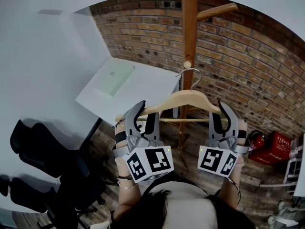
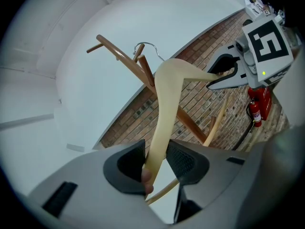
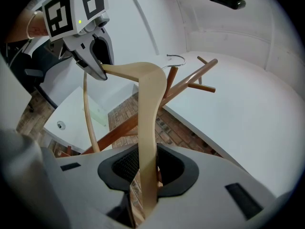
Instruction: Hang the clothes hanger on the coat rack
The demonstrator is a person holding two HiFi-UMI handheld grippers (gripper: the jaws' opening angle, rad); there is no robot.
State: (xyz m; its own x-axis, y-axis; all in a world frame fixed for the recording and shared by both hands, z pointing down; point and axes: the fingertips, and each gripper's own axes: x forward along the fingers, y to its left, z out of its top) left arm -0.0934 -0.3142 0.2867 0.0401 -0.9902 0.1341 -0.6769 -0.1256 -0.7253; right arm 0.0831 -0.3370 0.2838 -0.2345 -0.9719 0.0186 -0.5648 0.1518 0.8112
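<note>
Wooden hanger (image 1: 183,100) clamped at both ends, left gripper (image 1: 139,119) and right gripper (image 1: 223,119), hook near the coat rack (image 1: 189,27) peg

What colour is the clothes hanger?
The clothes hanger is pale, light-brown wood; the head view shows it best.

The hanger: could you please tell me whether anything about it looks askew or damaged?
Nothing stands out. The hanger looks intact and roughly level, with the left gripper and right gripper each clamped on one end, its hook near a rack peg.
</note>
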